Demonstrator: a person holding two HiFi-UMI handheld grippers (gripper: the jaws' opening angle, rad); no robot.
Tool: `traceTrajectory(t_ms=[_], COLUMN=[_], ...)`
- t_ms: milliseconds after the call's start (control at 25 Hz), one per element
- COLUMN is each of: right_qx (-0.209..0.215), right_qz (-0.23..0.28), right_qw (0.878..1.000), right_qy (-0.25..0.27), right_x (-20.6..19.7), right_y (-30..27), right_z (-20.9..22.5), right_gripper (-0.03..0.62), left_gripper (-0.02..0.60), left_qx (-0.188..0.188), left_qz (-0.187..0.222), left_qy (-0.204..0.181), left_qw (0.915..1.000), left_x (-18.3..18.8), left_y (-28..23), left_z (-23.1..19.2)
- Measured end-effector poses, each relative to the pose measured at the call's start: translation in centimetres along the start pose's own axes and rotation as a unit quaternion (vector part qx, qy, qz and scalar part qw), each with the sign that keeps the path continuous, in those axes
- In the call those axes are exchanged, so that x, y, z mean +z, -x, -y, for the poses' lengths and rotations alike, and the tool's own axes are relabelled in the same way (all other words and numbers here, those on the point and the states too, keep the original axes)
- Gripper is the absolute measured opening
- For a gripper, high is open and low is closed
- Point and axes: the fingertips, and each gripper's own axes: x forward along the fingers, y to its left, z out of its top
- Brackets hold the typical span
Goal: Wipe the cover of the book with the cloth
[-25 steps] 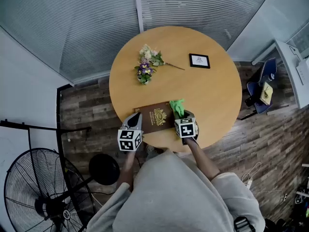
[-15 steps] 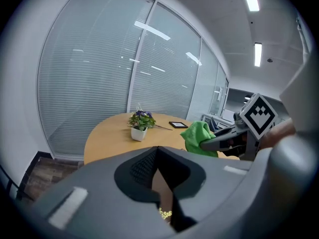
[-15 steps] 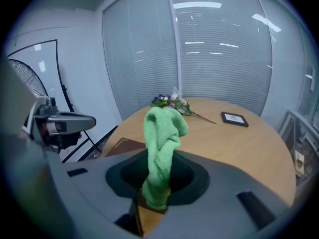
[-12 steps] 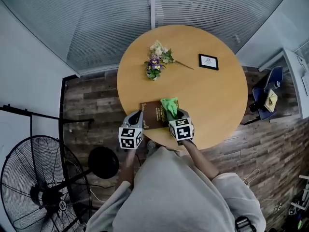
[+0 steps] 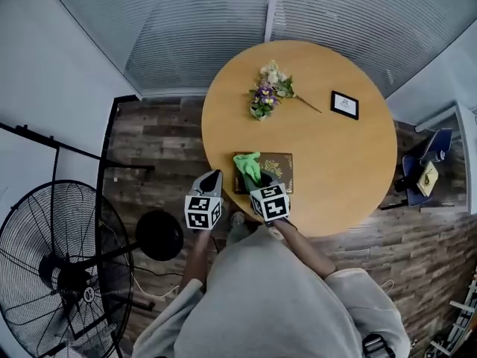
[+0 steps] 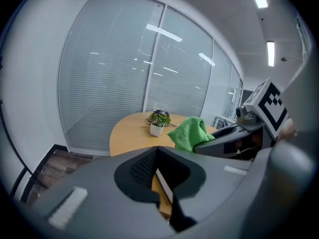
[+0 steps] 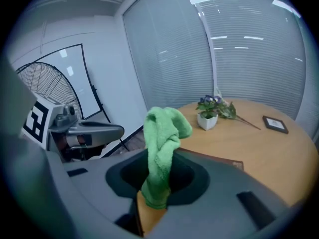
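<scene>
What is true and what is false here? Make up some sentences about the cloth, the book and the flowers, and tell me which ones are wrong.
1. The right gripper holds the green cloth. True.
2. The left gripper holds the book. False: its jaws are together on nothing, and the book lies on the table.
3. The book is open. False: it is shut, brown cover up.
4. The flowers are on the table. True.
5. The frame lies on top of the book. False: it lies apart from the book, on the far side near the flowers.
</scene>
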Motion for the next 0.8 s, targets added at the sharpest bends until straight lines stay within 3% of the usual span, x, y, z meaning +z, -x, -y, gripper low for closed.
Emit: traceTrajectory(t_ms=[360,800], right_qx=[0.043,0.035], right_qz=[-0.03,-0.078], right_qw=[0.999,0.996], right_qy=[0.009,-0.027], right_x=[-1.5,-5.8], right_y=[-2.2,-4.4], right_z=[-4.1,-2.8], right_gripper=[0.103,0.103], left_gripper=[0.009,0.009], left_qx=[0.035,0.049], left_qz=[-0.003,-0.008], left_qy=[0.023,0.025], left_qw=[0.9991,0.9985], left_x=[-1.8,-2.3], left_y=[2.7,3.7], left_z=[-2.1,-3.1])
